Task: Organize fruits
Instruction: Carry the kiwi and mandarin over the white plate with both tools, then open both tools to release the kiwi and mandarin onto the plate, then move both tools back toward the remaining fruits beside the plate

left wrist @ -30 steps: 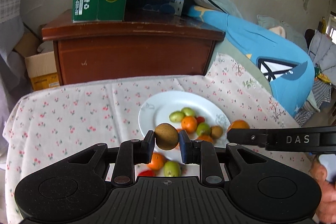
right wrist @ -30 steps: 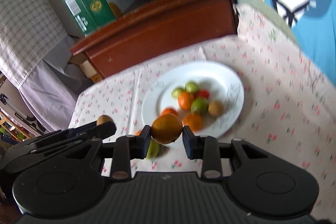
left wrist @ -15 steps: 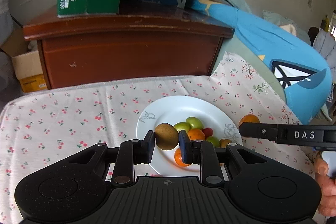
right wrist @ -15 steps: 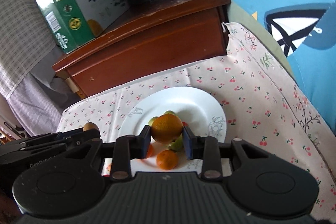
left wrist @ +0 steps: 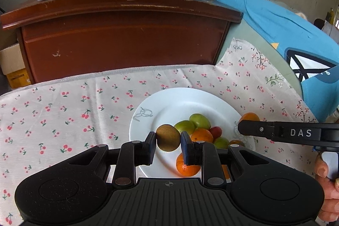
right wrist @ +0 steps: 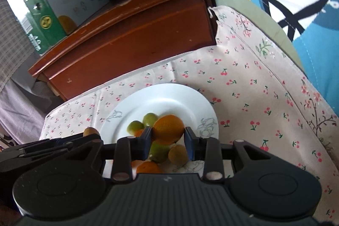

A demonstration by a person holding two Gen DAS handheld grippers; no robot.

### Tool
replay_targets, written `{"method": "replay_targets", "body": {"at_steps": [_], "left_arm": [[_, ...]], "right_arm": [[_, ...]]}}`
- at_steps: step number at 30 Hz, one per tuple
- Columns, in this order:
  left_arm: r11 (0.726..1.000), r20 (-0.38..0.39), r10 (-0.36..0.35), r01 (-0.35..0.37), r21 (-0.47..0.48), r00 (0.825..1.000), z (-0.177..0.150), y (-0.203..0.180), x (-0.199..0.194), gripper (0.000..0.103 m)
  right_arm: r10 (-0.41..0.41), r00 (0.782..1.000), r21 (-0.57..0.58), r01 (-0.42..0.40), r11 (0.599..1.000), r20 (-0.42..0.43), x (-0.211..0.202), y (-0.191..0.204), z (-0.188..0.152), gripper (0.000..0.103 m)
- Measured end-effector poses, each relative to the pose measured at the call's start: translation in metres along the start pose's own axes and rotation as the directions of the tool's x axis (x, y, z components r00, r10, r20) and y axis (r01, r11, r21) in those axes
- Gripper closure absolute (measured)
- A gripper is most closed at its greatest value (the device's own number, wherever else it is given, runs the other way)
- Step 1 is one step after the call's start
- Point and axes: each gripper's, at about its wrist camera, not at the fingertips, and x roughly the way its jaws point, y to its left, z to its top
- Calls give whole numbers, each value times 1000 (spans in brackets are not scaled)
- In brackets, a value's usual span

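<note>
Fruits (left wrist: pixel 200 135) heaped on white plate (left wrist: pixel 175 101) | left gripper (left wrist: pixel 168 142) clamps kiwi (left wrist: pixel 168 138) | right gripper (right wrist: pixel 168 137) clamps orange (right wrist: pixel 168 129) | both held above plate, not yet released

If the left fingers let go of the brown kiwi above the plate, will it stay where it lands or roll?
The brown oval kiwi is rounded, so it will probably roll a little. The white round plate looks smooth and shallow, giving little grip. The pile of green and orange fruits beside it may stop it.
</note>
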Motion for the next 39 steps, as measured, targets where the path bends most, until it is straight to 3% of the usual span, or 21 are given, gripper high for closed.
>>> {"method": "replay_targets", "body": {"at_steps": [14,24,30,39], "left_arm": [[1000,-11,-12,13,12,1000,2,-1,18,78],[1000,53,10,-10,5,999,14,-4,-8,50],[999,48,40,-40,-12,998,15,4,-27,43],[994,53,94,-90,-66,994,7,23,-56,42]], "right_arm": [[-21,1000,68,21,997,-10,19,-9,5,67],[5,1000,10,-5,1000,12,10,9,5,67],[29,1000,-17,-29,999,12,4,18,2,67],[61,998,-75,-61,995,1,-11,36,-12,67]]}}
